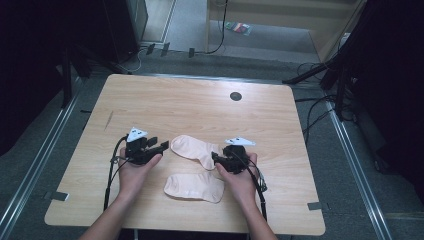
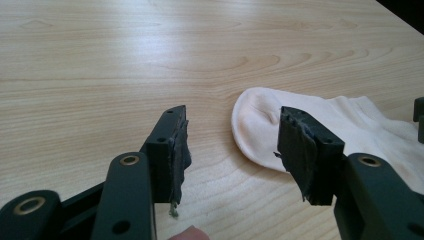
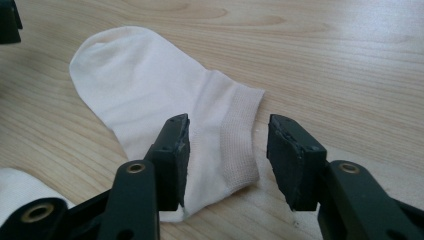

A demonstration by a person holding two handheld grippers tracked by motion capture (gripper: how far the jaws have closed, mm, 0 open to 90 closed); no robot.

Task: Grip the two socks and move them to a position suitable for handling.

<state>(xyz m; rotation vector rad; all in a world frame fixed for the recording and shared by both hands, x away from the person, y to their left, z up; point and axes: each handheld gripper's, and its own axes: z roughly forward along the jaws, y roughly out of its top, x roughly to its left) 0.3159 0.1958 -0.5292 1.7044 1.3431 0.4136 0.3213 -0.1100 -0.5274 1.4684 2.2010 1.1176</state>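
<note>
Two pale pink socks lie flat on the wooden table (image 1: 200,105). The far sock (image 1: 195,150) stretches between my two grippers, and the near sock (image 1: 194,186) lies between the person's wrists. My left gripper (image 1: 162,146) is open at the far sock's toe end. In the left gripper view the jaws (image 2: 232,145) stand apart with the rounded toe (image 2: 260,125) just beyond them. My right gripper (image 1: 216,159) is open at the cuff end. In the right gripper view its jaws (image 3: 227,150) straddle the ribbed cuff (image 3: 240,135) without pressing it.
A dark round grommet (image 1: 235,96) sits in the table's far middle. Grey tape tabs (image 1: 56,195) mark the near corners. Cables and black stands (image 1: 340,75) surround the table on the floor. A corner of the near sock (image 3: 15,190) shows beside the right gripper.
</note>
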